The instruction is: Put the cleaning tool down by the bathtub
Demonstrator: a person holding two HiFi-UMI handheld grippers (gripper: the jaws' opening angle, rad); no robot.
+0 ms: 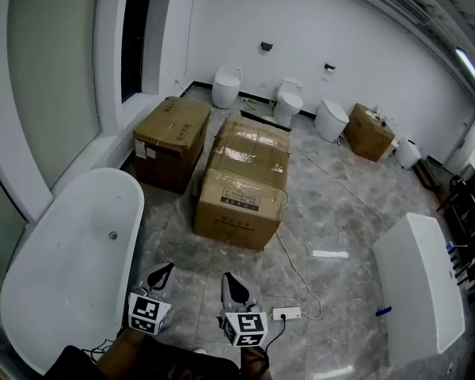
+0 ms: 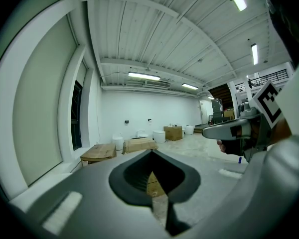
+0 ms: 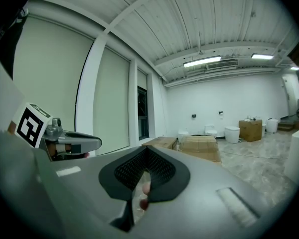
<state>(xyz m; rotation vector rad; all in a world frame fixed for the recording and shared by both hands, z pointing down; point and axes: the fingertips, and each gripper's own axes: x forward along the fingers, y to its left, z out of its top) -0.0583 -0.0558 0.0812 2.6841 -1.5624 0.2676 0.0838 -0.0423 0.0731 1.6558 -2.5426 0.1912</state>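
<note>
White oval bathtub (image 1: 63,275) lies at lower left, on grey marbled floor, under a window ledge. Cardboard boxes (image 1: 241,184) stand past its far end.

- Left gripper (image 1: 166,267): jaws pressed together, nothing between them. It is held low and level just beside the tub's near rim, pointing down the room.
- Right gripper (image 1: 228,278): jaws also together. A small pinkish blur shows low in the seam in its own view; I cannot tell what it is. No tool is in it.
- Both grippers sit close side by side in front of the person. This reads as a rest pose, not a reach.

Cleaning tool: neither gripper carries it. Two candidates lie on the floor.
- Flat white strip (image 1: 330,253): alone in the open floor, well apart from the oval tub.
- Small blue-tipped thing (image 1: 384,311): just beside the wall of a second, rectangular white tub (image 1: 427,244) at right.

Both are too small to identify.

Judgement: if the blue thing is the tool, it is already down by a tub and the empty jaws fit that. If it is the strip, pickup is not yet done.

Extension block (image 1: 286,313): near the right gripper, its cable running off across the floor. Possible snag underfoot.
</note>
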